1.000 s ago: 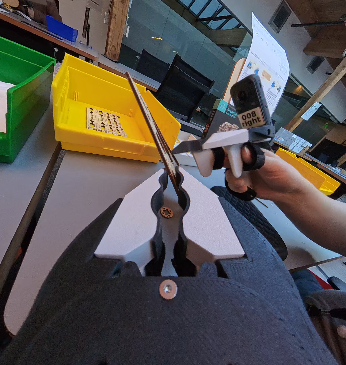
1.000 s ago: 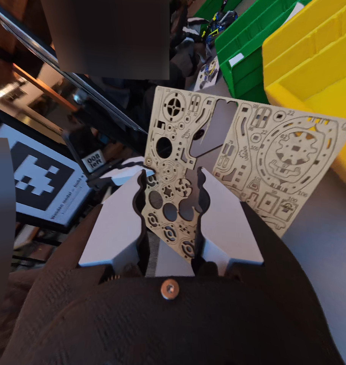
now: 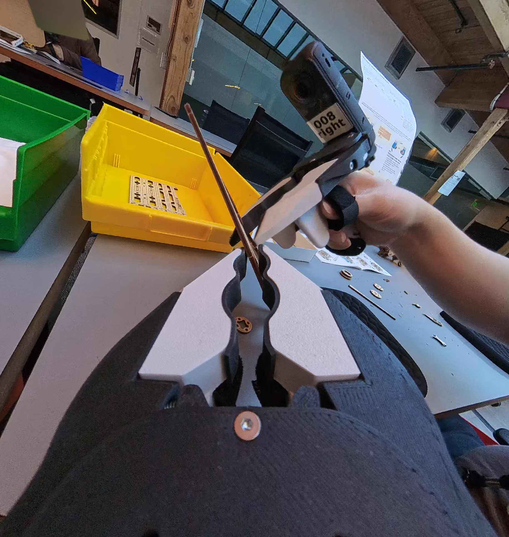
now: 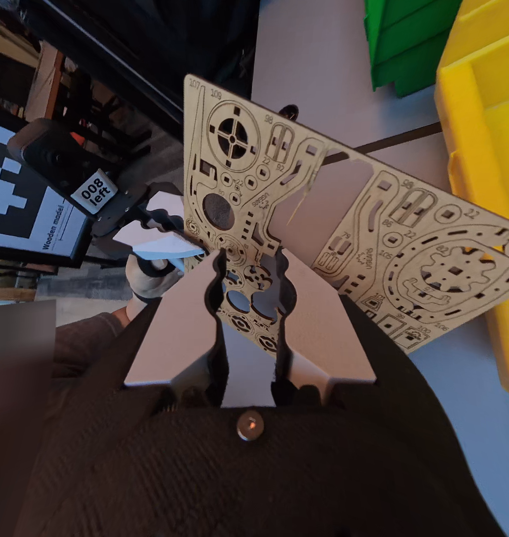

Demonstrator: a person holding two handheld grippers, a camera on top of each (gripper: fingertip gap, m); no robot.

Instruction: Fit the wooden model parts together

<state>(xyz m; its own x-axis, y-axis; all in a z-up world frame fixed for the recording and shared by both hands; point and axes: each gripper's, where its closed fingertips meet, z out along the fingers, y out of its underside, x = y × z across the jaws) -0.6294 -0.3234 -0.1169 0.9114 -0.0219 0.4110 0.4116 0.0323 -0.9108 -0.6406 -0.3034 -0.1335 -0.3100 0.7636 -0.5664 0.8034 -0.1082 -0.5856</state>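
The left gripper point(image 3: 251, 261) is closed on the lower edge of a laser-cut wooden sheet point(image 4: 349, 232), which is seen edge-on in the left wrist view as a thin dark strip point(image 3: 218, 186) rising tilted from betw. the fingertips. In the right wrist view the sheet's flat face is shown, w/ gear and ring outlines cut in it and several round holes where parts are gone; one long piece is also missing from the middle. The right gripper point(image 4: 250, 255) is held w/ its jaws apart, a clear gap betw. them, and its tips are set against the sheet's face near the lower corner; whether the tips actually touch the wood can't be told. The right gripper point(image 3: 247, 232) is also seen in the left view, held by a hand point(image 3: 372, 215) and pressed up to the sheet just above the left fingertips. A small wooden ring point(image 3: 243, 324) lies on the grey table point(image 3: 116, 290) below the left jaws. A yellow bin point(image 3: 160, 186) w/ another cut sheet point(image 3: 157, 194) inside is placed behind, a green bin point(image 3: 35, 145) beside it. Loose wooden bits point(image 3: 375, 290) are scattered on the table at the right.
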